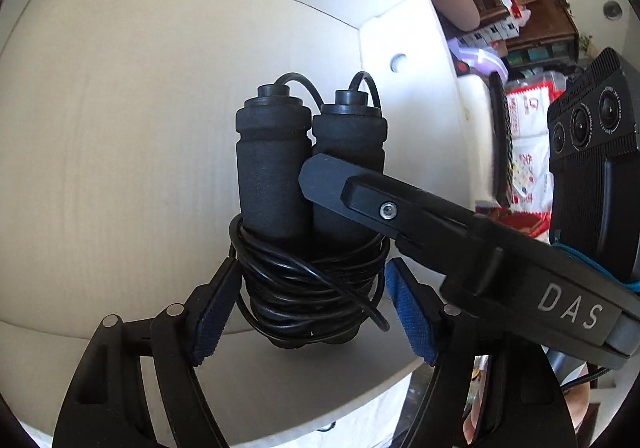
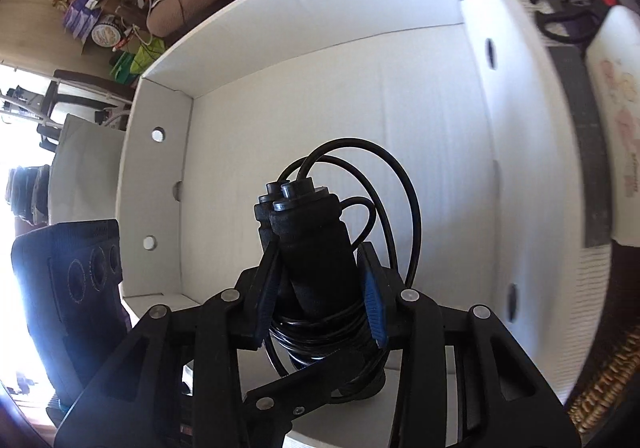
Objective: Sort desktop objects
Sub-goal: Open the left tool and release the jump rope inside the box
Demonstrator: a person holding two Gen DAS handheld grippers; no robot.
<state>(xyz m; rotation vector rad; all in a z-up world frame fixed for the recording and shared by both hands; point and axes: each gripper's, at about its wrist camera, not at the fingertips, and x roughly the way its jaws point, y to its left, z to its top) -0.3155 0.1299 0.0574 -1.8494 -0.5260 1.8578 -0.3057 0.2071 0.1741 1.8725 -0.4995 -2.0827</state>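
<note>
Held item: jump rope [image 2: 312, 260], two foam handles bundled with coiled black cord, suspended above the open white box [image 2: 520, 168].
Right gripper [image 2: 320, 288]: clenched on the handles, blue pads pressing both sides; in the left wrist view one of its fingers crosses the handles from 4 o'clock.
Left gripper [image 1: 308, 308]: spread either side of the cord coil; whether its pads [image 1: 412, 312] press the coil cannot be told.
Box state: the visible floor is bare; walls rise at 9 and 3 o'clock in the right wrist view.
Risk 1: loose cord loops at 12 o'clock can snag a finger on release, dragging the bundle back out.
Risk 2: the coil can unwind if only the handles are gripped, spilling cord over the box wall.
Risk 3: the two grippers work close together; a careless withdrawal can knock one against the other.
Risk 4: foam compresses, so the handles can slide downward through the pads.
</note>
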